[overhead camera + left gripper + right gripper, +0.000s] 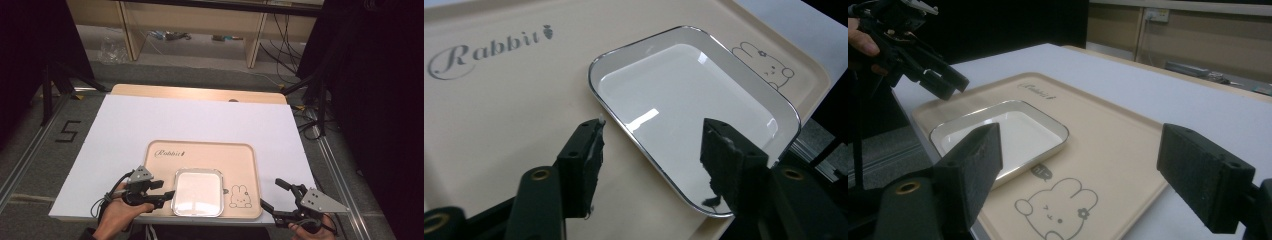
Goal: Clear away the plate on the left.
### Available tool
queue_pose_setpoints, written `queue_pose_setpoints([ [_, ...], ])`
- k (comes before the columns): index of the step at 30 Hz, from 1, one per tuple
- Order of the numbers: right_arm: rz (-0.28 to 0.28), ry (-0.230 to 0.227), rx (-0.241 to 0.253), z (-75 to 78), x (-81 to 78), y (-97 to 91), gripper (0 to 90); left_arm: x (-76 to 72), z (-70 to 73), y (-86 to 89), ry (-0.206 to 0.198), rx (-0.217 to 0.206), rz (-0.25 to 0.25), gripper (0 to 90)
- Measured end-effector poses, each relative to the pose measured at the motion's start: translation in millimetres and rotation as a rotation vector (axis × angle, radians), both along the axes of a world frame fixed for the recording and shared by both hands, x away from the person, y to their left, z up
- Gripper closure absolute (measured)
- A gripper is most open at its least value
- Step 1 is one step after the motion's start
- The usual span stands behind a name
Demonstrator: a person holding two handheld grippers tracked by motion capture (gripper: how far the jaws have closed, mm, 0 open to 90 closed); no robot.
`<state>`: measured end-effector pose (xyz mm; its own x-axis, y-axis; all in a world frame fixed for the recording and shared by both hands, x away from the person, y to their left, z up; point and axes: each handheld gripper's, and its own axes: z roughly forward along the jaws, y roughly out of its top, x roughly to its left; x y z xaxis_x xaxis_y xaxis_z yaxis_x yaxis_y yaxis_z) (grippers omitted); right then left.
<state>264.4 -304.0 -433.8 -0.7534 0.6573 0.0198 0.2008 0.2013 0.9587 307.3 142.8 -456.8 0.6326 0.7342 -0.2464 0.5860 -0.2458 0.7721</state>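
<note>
So the left claw (651, 145) is hovering wide open right at the near-left rim of the white dish (694, 115), which is sitting on the beige rabbit tray (160, 200) toward its front edge, on the table (125, 130). The right claw (280, 197) is hanging wide open too, off the tray's right corner, holding nothing. My guess is it's going for a rim grab: I'd be dropping one jaw inside the lip, one outside, then closing slowly, since that glossy edge looks slippery.
</note>
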Motion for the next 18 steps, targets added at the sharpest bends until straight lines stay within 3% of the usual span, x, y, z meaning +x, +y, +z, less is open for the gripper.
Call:
queue_pose_setpoints([
  [3, -0.002, 0.009, 0.005, -0.5, -0.1, 0.6, 19.0, 0.6, 1.6, 3.7, -0.011, -0.006, 0.003, 36.2],
  [5, 0.008, 0.002, 0.002, 0.0, 0.5, 0.3, 19.0, 0.2, 3.8, 6.8, -0.045, -0.032, 0.035, 33.1],
  [10, 0.01, 0.0, 0.006, -0.3, 0.7, 0.6, 19.0, -1.2, 7.2, 11.9, -0.08, -0.055, 0.041, 28.1],
  [11, 0.001, 0.001, -0.004, -0.3, 0.6, 0.2, 18.9, -3.0, 8.5, 13.8, -0.111, -0.065, 0.051, 27.0],
  [13, 0.005, 0.0, 0.002, -0.5, 0.5, 0.6, 18.9, -4.1, 9.5, 14.8, -0.117, -0.073, 0.053, 25.0],
  [14, 0.006, 0.001, 0.002, -0.4, 0.8, 0.6, 18.9, -6.3, 10.8, 16.4, -0.123, -0.105, 0.05, 23.5],
  [18, 0.011, 0.001, -0.002, -0.7, 1.4, 0.2, 18.3, -11.4, 13.7, 18.2, -0.149, -0.11, 0.045, 21.0],
])
